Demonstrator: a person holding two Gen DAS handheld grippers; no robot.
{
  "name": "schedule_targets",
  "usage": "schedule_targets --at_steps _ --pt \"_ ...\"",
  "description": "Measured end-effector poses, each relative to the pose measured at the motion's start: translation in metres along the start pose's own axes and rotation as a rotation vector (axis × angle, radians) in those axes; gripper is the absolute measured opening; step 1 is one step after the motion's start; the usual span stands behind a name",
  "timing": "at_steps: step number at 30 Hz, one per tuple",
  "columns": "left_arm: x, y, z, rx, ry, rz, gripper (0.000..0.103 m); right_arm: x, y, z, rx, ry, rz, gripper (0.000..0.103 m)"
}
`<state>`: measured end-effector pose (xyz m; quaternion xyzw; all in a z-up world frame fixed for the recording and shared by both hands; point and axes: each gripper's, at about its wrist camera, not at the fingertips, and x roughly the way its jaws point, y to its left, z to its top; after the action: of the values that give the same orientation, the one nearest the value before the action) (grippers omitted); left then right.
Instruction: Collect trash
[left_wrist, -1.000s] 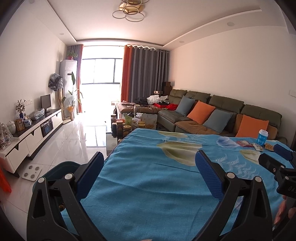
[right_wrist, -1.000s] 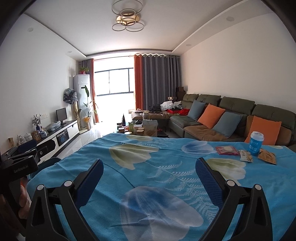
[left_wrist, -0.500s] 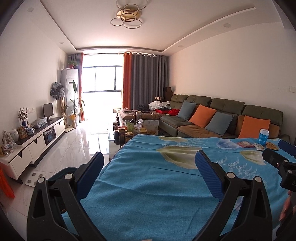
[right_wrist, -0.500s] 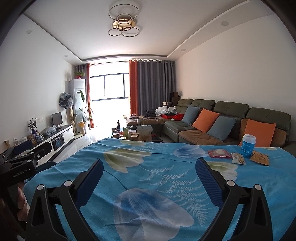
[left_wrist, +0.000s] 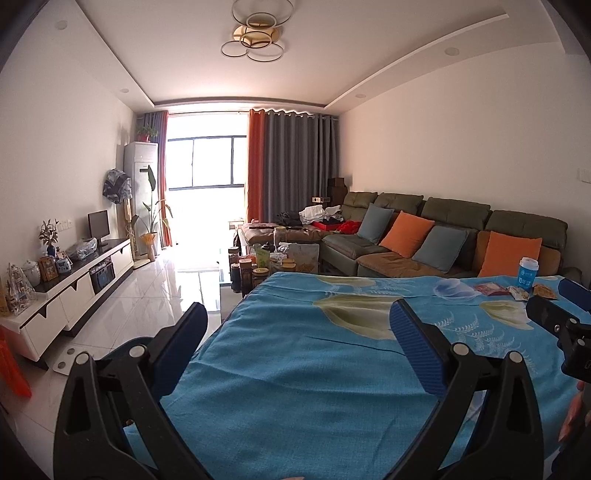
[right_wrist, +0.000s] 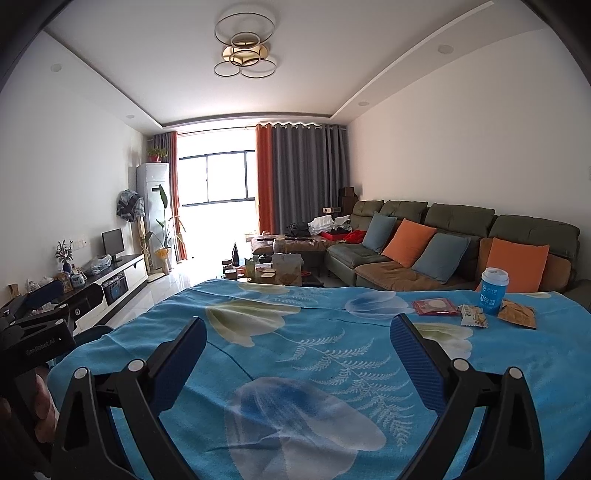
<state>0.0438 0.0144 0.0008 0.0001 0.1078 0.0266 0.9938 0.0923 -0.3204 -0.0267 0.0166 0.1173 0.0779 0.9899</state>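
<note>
Grippers held level above a table draped in a blue floral cloth (right_wrist: 295, 354), both aimed down the room toward the window. Left gripper (left_wrist: 295, 332) positioned over the table's left edge, fingers spread wide apart, nothing between the pads. Right gripper (right_wrist: 295, 332) positioned over the cloth's middle, fingers likewise spread wide, nothing gripped. Right gripper also seen at the right border of the left wrist view, cut off by the frame; left gripper seen at the left border of the right wrist view, with part of a hand (right_wrist: 42, 404) wrapped around its handle.

Trash grouped at the far right of the cloth, well apart from both grippers: a blue paper cup (right_wrist: 493, 291) with a white lid, upright; a red wrapper (right_wrist: 436, 307) lying flat to its left; a small pale wrapper (right_wrist: 474, 320) just in front of the cup; a brown wrapper (right_wrist: 517, 314) touching or just beside the cup on its right. Cup contents hidden by the lid. Printing on the wrappers too small to read.

A dark teal rim (left_wrist: 125, 345) seen below the table's left edge behind the left finger; mostly hidden, identity not determinable.
</note>
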Motion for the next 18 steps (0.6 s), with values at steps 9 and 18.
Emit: schedule_targets --at_steps 9,18 --pt "-0.0014 -0.0011 0.0009 0.005 -0.007 0.002 0.097 -0.0002 0.0006 -0.0013 -0.003 0.002 -0.005 0.096" --pt "-0.0030 -0.0005 0.0013 0.006 -0.017 0.008 0.097 0.0009 0.0012 -0.0010 -0.005 0.002 -0.005 0.096"
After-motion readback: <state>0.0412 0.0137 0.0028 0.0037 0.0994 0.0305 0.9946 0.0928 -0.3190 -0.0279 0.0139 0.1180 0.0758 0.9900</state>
